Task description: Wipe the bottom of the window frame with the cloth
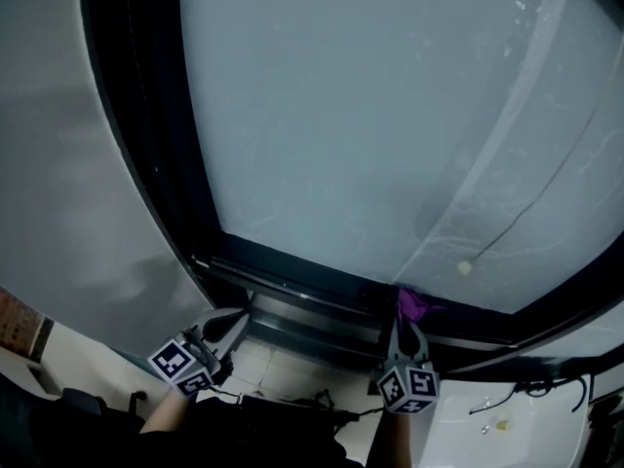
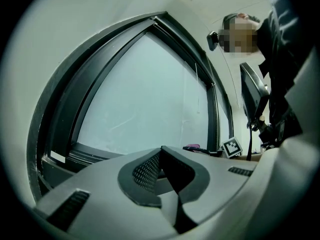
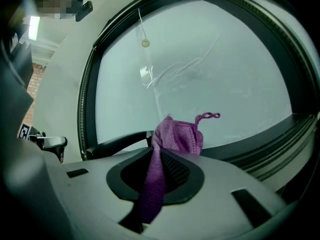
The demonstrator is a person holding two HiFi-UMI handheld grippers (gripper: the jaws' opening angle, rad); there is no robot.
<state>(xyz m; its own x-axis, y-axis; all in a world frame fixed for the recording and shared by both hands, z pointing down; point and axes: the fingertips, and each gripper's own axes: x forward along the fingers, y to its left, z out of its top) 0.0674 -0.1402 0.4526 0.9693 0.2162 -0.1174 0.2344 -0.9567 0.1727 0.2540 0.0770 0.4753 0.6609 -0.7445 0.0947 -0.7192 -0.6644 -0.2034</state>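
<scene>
A purple cloth (image 1: 417, 306) is pinched in my right gripper (image 1: 407, 326), which is shut on it. The cloth's bunched end (image 3: 177, 135) sticks out past the jaws of the right gripper (image 3: 156, 148), close to the black bottom rail of the window frame (image 1: 312, 283). That bottom rail (image 3: 272, 134) runs off to the right in the right gripper view. My left gripper (image 1: 232, 322) hangs lower left of the rail, near the frame's bottom left corner. The left gripper (image 2: 161, 152) is shut with nothing in it. The frame's bottom rail (image 2: 75, 152) lies ahead of it.
A blind cord with a small bead (image 1: 465, 268) hangs in front of the glass, and the bead (image 3: 145, 43) also shows in the right gripper view. A white wall (image 1: 68, 213) flanks the frame on the left. A white ledge (image 1: 517, 427) with cables lies at the lower right.
</scene>
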